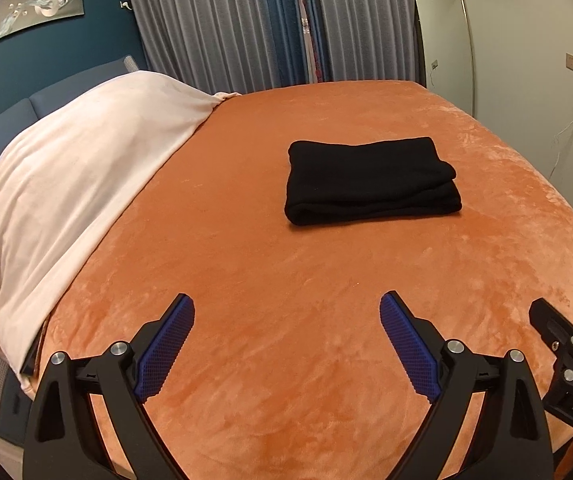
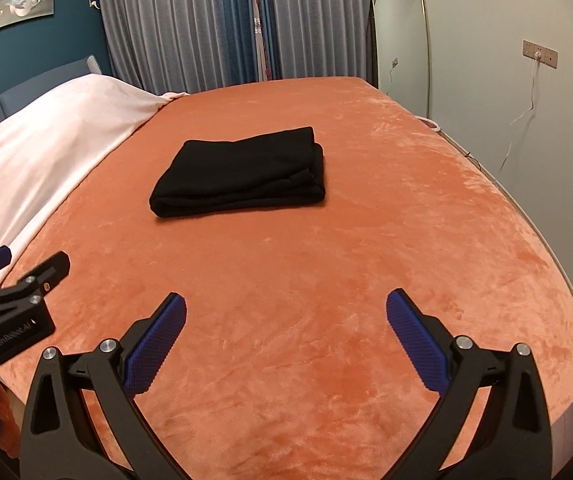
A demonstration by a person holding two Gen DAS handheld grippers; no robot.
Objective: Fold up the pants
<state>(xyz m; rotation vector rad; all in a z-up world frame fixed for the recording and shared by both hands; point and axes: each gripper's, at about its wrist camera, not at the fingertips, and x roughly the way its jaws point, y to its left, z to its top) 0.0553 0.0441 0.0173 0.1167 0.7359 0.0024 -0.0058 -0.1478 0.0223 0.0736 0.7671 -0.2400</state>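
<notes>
The black pants (image 1: 372, 180) lie folded into a compact, layered rectangle at frame center-right on the orange blanket (image 1: 266, 280). The long axis runs left to right, folded edge toward the camera. The left gripper (image 1: 286, 308) and right gripper (image 2: 286, 304) are both spread wide, holding nothing.

Both wrist cameras look forward and slightly down across the orange bedspread (image 1: 286, 320) from its near edge, facing the grey curtains (image 1: 222, 20). The left wrist view sits left of the folded black pants (image 1: 370, 180), so they appear right of centre; the right wrist view sits to their right. Both stand well back from the pants and share them, the bedspread and the curtains.
</notes>
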